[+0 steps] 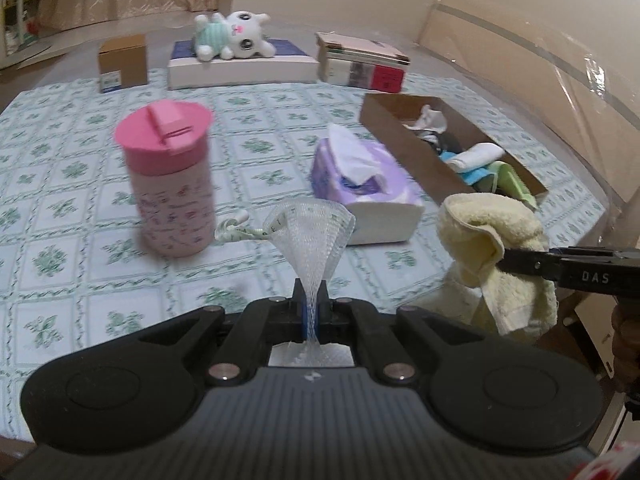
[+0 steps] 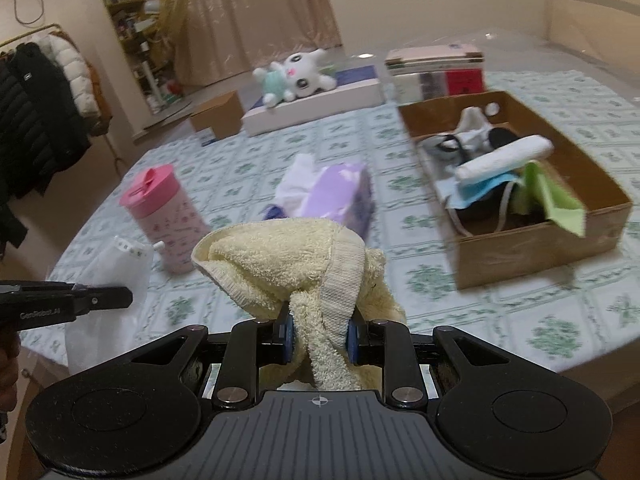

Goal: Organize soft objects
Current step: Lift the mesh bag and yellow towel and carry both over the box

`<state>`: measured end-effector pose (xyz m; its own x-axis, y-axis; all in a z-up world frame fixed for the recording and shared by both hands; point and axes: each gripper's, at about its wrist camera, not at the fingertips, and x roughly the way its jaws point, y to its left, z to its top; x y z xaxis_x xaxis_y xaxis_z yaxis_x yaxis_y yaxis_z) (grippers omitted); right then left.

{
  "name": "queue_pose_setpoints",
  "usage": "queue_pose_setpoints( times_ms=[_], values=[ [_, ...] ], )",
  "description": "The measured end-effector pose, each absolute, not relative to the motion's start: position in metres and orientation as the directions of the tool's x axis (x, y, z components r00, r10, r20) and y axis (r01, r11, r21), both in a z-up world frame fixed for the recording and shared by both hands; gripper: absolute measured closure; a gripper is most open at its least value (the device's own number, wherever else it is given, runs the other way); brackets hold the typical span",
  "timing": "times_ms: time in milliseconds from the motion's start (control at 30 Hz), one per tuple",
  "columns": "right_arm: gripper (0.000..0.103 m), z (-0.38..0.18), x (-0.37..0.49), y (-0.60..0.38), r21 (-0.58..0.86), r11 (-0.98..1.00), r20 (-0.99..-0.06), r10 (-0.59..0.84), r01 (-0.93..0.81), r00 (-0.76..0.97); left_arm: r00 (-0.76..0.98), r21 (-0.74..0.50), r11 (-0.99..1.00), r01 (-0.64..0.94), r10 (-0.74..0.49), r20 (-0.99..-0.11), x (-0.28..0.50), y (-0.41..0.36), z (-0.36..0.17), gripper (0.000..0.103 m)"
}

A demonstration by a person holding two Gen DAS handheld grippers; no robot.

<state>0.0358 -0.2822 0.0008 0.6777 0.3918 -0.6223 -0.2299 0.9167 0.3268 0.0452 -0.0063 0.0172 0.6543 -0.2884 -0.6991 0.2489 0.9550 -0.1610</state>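
Left gripper [image 1: 311, 312] clamped tight on white mesh netting [image 1: 310, 224], held above the near table edge. Right gripper [image 2: 319, 338] closed partway round a bunched cream towel [image 2: 288, 256], right of the netting. Both light, limp, likely to sag or slip; best pinched through a thick fold. Cardboard box [image 2: 520, 248] far right, apparently holding other soft things.

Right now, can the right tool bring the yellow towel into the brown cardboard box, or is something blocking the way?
Probably yes. The right tool is shut on the yellow towel, and the brown cardboard box lies open-topped ahead to its right. Only bare tablecloth lies between; the tissue pack sits off to the left.
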Motion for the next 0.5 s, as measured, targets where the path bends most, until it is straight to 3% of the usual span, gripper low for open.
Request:
queue_pose_setpoints(
  times_ms=[500],
  values=[
    [0.078, 0.020, 0.014, -0.348, 0.287, 0.953, -0.590, 0.253, -0.094, 0.767, 0.629, -0.180, 0.905, 0.385, -0.400, -0.667, 0.059, -0.085, 0.034, 0.101]
  ],
)
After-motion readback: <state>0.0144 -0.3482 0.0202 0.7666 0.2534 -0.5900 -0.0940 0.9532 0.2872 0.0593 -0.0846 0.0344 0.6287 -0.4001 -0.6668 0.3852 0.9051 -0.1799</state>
